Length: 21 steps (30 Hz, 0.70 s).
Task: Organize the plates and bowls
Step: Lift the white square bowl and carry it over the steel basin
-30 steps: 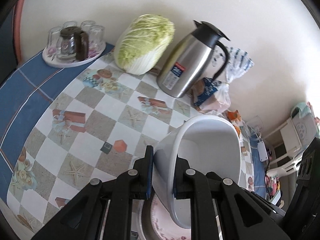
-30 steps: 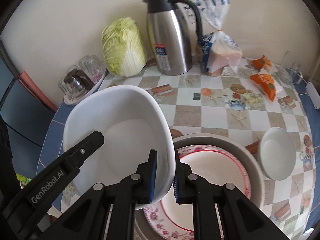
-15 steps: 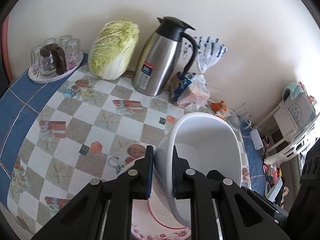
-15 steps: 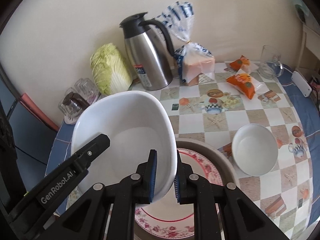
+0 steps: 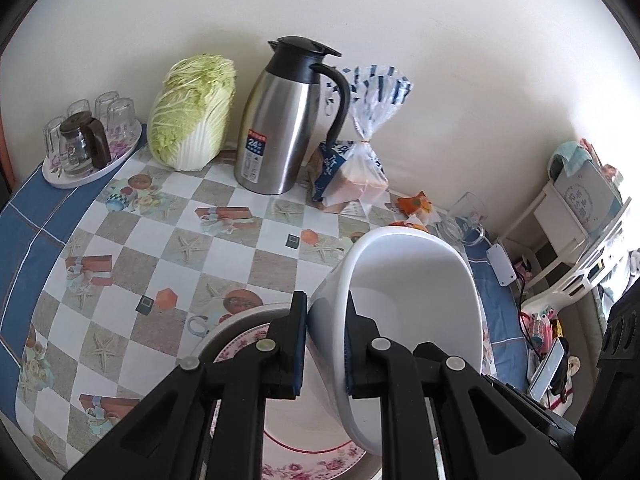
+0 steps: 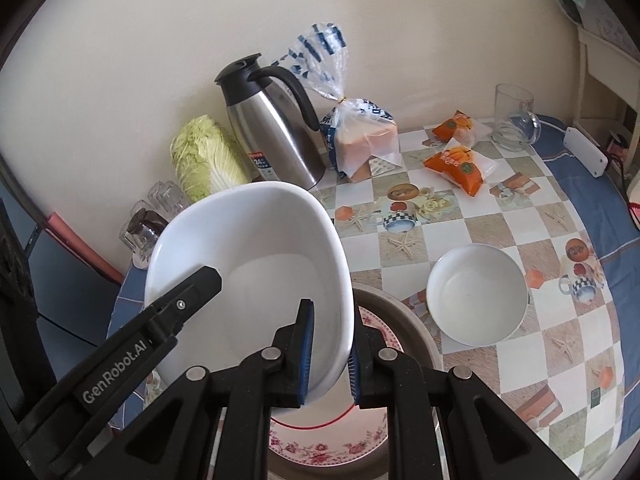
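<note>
A large white bowl (image 5: 416,280) (image 6: 248,256) hangs tilted above the table, gripped from both sides. My left gripper (image 5: 326,344) is shut on its left rim. On the opposite rim my right gripper (image 6: 330,352) is shut too. One of the left gripper's fingers (image 6: 180,304) shows in the right wrist view, inside the bowl. Directly below lies a floral-rimmed plate (image 5: 300,460) (image 6: 320,444) inside a wider grey dish (image 5: 224,328) (image 6: 416,328). A small white bowl (image 6: 476,296) stands on the checked tablecloth just right of that dish.
Along the wall stand a tray of glasses (image 5: 88,140), a cabbage (image 5: 192,112), a steel thermos jug (image 5: 276,128) and a bag of bread (image 5: 356,176). Orange snack packs (image 6: 460,164), a glass mug (image 6: 514,118) and a white power strip (image 6: 586,152) lie far right.
Both grippers have carried the large bowl rightward across the table and slightly up, still gripping it. The small white bowl and the table's right side have come further into view.
</note>
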Tool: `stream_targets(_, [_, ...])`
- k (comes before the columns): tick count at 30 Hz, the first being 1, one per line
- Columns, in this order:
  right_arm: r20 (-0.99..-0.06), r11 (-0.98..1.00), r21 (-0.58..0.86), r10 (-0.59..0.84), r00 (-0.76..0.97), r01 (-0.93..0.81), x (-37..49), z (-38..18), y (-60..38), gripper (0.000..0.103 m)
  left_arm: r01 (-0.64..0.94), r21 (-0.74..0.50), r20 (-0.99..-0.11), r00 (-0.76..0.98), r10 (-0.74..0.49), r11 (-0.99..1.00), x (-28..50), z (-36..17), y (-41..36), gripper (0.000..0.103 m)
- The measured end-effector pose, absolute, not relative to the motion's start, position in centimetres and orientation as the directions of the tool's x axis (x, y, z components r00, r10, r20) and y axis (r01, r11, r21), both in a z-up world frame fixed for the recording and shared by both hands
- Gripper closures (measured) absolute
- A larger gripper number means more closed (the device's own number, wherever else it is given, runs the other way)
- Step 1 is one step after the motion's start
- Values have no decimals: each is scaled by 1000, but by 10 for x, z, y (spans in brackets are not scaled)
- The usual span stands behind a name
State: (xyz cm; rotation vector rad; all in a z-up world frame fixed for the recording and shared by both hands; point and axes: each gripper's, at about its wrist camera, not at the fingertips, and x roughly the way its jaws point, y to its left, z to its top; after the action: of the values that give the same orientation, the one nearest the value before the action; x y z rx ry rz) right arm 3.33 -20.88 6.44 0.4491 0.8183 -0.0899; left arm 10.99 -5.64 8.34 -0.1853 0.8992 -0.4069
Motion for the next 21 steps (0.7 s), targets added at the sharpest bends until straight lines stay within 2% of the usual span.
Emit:
stream_targets(11, [-730, 884, 369, 85, 678, 286, 20, 55, -230, 86, 316, -240, -754, 536, -381, 918, 101, 77, -88, 87])
stream_targets(21, [-749, 882, 379, 115, 652, 279, 21, 44, -230, 85, 306, -214, -792, 502, -348, 928, 99, 63, -86, 87])
